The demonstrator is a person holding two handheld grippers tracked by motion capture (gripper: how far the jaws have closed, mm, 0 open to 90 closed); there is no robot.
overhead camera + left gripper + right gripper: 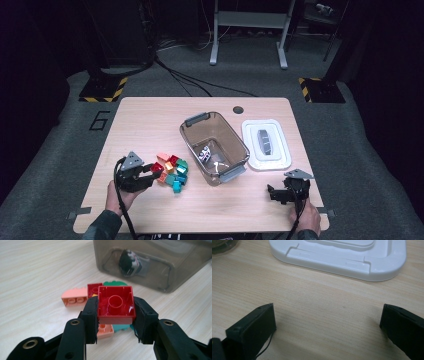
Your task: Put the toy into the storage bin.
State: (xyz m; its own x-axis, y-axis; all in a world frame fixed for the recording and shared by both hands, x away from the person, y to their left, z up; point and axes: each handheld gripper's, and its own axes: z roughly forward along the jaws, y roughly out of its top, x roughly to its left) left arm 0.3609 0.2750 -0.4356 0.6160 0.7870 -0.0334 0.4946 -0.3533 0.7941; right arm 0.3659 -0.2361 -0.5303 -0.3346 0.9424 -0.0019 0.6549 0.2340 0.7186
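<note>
My left gripper (pixel 115 315) is shut on a red square brick (pixel 115 303), held hollow side toward the camera above a pile of coloured bricks (pixel 172 170). In the high view the left gripper (pixel 150 172) sits at the pile's left edge with the red brick (pixel 157 167) at its tips. A peach brick (pixel 74 297) and a dark red one (pixel 93 289) lie just beyond. The smoky clear bin (pixel 214 146) stands right of the pile with small black-and-white pieces (pixel 205 154) inside. My right gripper (pixel 274 194) rests open over bare wood near the front right, its jaws wide apart in the right gripper view (pixel 327 322).
A white lid (pixel 266 144) lies flat to the right of the bin, and its near edge (pixel 342 262) is just beyond the right gripper. A round cable hole (pixel 238 109) sits at the table's far edge. Bare wood spreads across the table's left and far side.
</note>
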